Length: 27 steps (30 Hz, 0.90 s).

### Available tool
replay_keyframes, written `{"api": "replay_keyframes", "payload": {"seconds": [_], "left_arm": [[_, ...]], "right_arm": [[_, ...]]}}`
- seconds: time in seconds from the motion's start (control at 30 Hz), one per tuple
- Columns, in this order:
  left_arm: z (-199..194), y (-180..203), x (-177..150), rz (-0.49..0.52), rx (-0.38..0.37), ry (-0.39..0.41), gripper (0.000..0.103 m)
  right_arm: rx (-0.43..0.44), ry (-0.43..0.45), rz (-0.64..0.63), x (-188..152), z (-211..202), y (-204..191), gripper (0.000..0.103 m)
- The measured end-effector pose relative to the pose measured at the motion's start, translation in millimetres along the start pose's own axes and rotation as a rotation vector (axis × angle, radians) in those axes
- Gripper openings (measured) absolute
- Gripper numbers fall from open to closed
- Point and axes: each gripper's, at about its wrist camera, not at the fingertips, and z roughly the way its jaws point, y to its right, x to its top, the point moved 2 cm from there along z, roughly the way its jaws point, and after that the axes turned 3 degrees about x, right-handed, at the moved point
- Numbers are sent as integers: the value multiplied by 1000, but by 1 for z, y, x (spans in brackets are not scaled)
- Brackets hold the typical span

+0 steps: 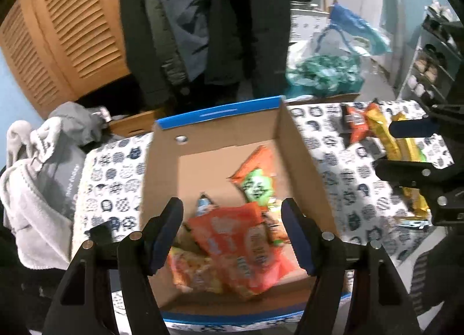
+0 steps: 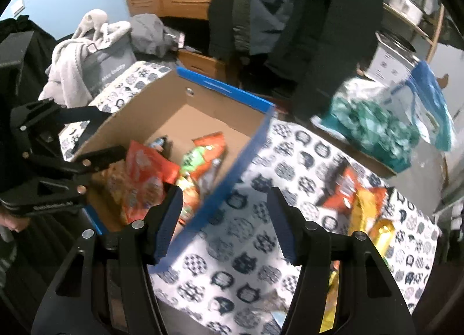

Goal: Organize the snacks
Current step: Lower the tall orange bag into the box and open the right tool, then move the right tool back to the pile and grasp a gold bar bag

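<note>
Left gripper [image 1: 232, 233] hangs over the cardboard box [image 1: 162, 161], jaws wide, nothing in them; the orange snack bags [image 1: 240, 242] sit right below. Right gripper [image 2: 224, 225] is gaping too, empty, above the cat-print tablecloth [image 2: 255, 248], loose snacks [image 2: 356, 201] just to its right. Coats [image 2: 290, 16] hang behind.

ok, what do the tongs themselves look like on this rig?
Both alike: left tongs and right tongs have matte black angular plastic arms with cut-out windows, silver pivot pins, and dark blue ribbed pads on the fingertips. Small white lettering runs along the left body, unreadable. No cables or sleeves are visible.
</note>
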Motion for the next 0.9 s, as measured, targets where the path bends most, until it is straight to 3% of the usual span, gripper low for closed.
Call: {"api": "replay_keyframes", "payload": {"seconds": [0.27,0.5,0.9], "left_arm": [[-4,53,2,79,-77,-18,72],[2,98,1,148,-102,-69,72],[36,166,-17,183,-156,-227,72]], "right_arm": [[-39,-6,57,-34,-21,43,60],[-73,-25,135,-66,-31,80,60],[-105,-65,226,-124,-33,129,60]]}}
